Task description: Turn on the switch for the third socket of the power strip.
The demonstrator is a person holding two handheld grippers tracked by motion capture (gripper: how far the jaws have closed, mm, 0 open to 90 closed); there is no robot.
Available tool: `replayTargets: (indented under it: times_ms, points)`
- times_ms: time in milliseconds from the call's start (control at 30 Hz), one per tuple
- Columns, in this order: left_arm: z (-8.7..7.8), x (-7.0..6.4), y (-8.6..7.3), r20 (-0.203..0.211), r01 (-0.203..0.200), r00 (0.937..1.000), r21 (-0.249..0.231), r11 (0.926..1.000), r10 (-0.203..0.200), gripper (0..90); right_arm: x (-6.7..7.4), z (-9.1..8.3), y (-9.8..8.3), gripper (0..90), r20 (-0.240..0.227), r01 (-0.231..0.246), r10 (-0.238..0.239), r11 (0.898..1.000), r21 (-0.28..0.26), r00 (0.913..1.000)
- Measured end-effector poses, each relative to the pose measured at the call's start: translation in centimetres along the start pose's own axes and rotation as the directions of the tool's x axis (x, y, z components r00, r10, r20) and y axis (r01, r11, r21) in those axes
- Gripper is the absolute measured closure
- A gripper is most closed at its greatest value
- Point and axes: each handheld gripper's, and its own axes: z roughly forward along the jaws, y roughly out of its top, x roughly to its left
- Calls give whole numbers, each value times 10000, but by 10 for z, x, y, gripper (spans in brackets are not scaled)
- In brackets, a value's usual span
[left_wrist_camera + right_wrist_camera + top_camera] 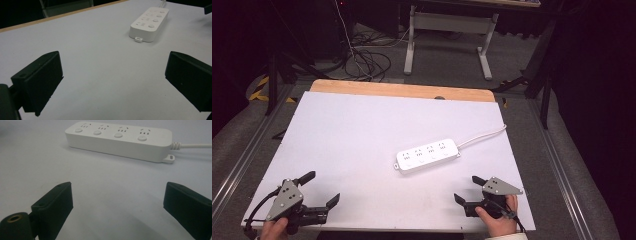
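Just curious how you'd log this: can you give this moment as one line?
left claw: open, empty | right claw: open, empty | white power strip: flat on table, untouched

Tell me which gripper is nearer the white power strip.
Right. The right gripper sits open just below the white power strip near the table's front edge. The left gripper, also open, is at the front left corner, farther away.

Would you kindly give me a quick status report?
Both hand-held grippers, left and right, open, empty. Power strip flat mid-table, untouched. Nothing in the way.
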Motion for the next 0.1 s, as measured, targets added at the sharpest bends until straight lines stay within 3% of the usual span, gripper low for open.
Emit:
replayTargets:
  times_ms: [100]
  points:
    - [0, 0, 0, -64, -51, 10000, -42, 10000, 50, 16, -1, -1, 0, 88, 111, 231, -231, 9997, 2, 9997]
